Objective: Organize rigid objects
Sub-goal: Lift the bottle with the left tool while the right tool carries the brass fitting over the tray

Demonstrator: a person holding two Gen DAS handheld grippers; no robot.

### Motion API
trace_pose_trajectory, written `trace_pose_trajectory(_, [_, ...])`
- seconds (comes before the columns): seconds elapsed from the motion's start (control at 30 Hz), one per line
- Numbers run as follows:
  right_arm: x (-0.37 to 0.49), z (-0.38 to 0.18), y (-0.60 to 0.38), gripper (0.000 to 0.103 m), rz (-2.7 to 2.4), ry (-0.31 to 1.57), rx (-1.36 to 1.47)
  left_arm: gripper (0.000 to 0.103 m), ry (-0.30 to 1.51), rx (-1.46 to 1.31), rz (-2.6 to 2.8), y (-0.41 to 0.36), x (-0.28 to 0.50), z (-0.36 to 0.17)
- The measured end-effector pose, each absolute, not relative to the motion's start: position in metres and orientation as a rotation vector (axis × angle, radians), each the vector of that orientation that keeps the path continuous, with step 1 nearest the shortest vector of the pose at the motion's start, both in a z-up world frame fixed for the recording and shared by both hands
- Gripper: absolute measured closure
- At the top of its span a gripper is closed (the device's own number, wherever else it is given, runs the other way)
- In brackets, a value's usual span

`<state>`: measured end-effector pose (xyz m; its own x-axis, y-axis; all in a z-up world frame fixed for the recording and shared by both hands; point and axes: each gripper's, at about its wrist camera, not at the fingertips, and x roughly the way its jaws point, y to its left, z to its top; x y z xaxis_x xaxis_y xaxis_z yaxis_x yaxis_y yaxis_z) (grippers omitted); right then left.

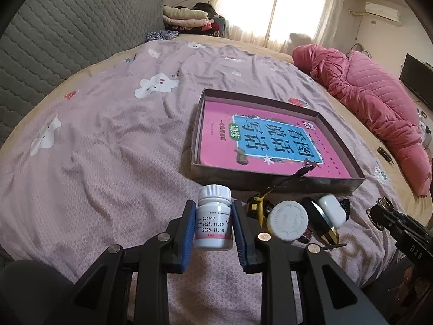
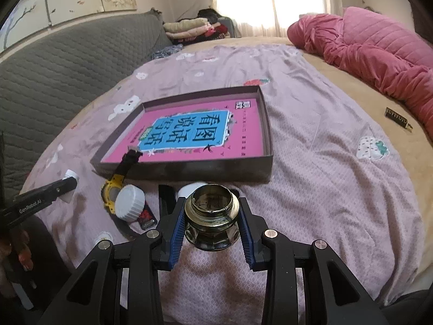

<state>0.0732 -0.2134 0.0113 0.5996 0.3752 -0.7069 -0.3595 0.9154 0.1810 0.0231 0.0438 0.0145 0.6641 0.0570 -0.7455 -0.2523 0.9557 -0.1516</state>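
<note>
My left gripper is shut on a small white pill bottle with dates printed on it, held upright above the bedspread. My right gripper is shut on an open, lidless glass jar. Beyond both lies a shallow dark box with a pink and blue book flat inside. In front of the box sit a yellow watch with its strap over the box wall, a white-capped jar, a white case and a black and gold item.
Everything rests on a lilac patterned bedspread. A rolled pink quilt lies along the right side, and a small dark bar rests near it. A grey quilted headboard stands at the left. Folded clothes are stacked at the back.
</note>
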Motion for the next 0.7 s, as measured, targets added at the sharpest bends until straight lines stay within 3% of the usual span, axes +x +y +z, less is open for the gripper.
trace_pose_trajectory(0.7, [0.069, 0.033, -0.186, 0.066, 0.476, 0.682, -0.128, 0.076, 0.741, -0.260, 0.122, 0.049, 0.037, 0.025])
